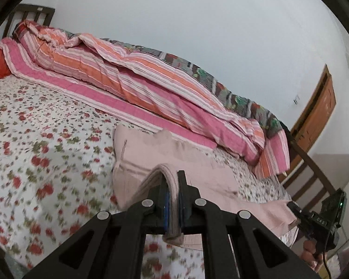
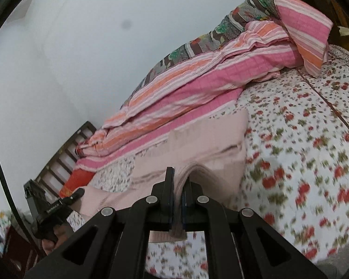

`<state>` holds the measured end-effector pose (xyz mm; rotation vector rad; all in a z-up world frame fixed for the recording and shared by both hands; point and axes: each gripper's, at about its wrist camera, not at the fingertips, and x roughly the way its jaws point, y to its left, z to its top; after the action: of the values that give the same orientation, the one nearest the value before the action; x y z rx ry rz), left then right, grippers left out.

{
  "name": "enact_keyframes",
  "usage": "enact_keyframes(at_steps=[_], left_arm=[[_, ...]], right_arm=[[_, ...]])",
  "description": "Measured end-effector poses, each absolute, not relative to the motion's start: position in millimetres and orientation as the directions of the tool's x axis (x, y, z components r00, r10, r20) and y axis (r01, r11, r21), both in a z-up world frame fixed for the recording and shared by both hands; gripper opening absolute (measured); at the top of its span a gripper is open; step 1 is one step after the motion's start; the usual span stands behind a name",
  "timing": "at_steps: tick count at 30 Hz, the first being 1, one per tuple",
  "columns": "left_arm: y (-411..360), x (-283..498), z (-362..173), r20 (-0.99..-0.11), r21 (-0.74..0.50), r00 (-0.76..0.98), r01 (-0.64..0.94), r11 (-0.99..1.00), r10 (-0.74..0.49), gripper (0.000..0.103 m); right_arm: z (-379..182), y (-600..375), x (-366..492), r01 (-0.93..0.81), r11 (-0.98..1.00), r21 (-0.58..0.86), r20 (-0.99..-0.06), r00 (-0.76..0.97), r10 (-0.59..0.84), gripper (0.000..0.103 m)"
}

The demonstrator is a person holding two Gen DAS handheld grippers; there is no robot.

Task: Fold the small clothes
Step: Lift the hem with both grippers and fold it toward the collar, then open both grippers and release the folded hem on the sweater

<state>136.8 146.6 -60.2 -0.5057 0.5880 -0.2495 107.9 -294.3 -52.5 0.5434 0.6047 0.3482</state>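
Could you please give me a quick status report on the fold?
Left gripper and right gripper both shut on the pink garment. Garment hangs between them over the floral sheet. Striped quilt lies behind; nothing in the way.

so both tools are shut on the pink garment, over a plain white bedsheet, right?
Not plain. The bedsheet is white with a red floral print, as the left wrist view shows. Left tool and right tool are both shut on the pink garment.

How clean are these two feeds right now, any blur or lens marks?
Left wrist view: floral bedsheet smeared by motion, pink garment soft-edged. Right wrist view: same smear on the sheet, plus a dark smudge on the wall area; both curve from fisheye.
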Motion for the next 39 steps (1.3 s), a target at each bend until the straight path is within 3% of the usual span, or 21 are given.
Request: enact_keyframes(at_steps=[14, 20, 22, 23, 24, 25, 26, 27, 28, 33, 39], left_arm=[[136.0, 285.2, -101.4, -0.582, -0.508, 0.763, -0.073, 0.859, -0.280, 0.007], [140.4, 344.0, -128.4, -0.631, -0.530, 0.714, -0.112, 0.841, -0.303, 0.007], [142.4, 359.0, -136.4, -0.627, -0.570, 0.698, -0.107, 0.815, -0.347, 0.008], [144.4, 366.1, -139.8, -0.629, -0.585, 0.689, -0.115, 0.803, -0.360, 0.010], [145.4, 370.9, -141.7, -0.634, -0.588, 0.683, -0.121, 0.800, -0.362, 0.019], [146.8, 374.8, -142.1, -0.634, -0.583, 0.686, -0.120, 0.804, -0.357, 0.032], [147.9, 374.8, -141.4, -0.623, -0.582, 0.698, -0.111, 0.806, -0.353, 0.039], [149.2, 372.9, -140.5, -0.607, -0.583, 0.713, -0.100, 0.807, -0.350, 0.055], [151.3, 369.9, -139.2, -0.586, -0.587, 0.731, -0.087, 0.805, -0.348, 0.065], [152.5, 368.2, -138.8, -0.585, -0.579, 0.734, -0.078, 0.812, -0.347, 0.065], [134.0, 365.1, -143.7, -0.648, -0.453, 0.715, -0.085, 0.887, -0.262, 0.065]], right_arm=[[-87.4, -289.9, 272.8, -0.041, 0.781, 0.624, -0.514, 0.731, 0.449, 0.005], [-106.8, -284.4, 335.8, -0.002, 0.805, 0.593, -0.584, 0.688, 0.431, 0.005], [-111.6, -279.9, 352.5, -0.020, 0.822, 0.569, -0.598, 0.676, 0.431, 0.012], [-112.5, -278.7, 356.4, -0.027, 0.828, 0.560, -0.599, 0.677, 0.428, 0.014], [-113.5, -278.4, 360.2, -0.038, 0.832, 0.553, -0.594, 0.683, 0.426, 0.022], [-114.0, -278.5, 362.2, -0.052, 0.836, 0.546, -0.587, 0.689, 0.426, 0.034], [-114.3, -279.0, 361.7, -0.072, 0.837, 0.543, -0.573, 0.697, 0.431, 0.039], [-114.8, -280.0, 360.2, -0.088, 0.837, 0.541, -0.560, 0.705, 0.436, 0.044], [-115.3, -281.3, 358.4, -0.098, 0.840, 0.533, -0.553, 0.711, 0.434, 0.044], [-120.8, -279.1, 355.3, -0.068, 0.894, 0.442, -0.604, 0.714, 0.353, 0.044], [-138.9, -269.9, 356.0, -0.019, 0.948, 0.317, -0.687, 0.685, 0.243, 0.044]])
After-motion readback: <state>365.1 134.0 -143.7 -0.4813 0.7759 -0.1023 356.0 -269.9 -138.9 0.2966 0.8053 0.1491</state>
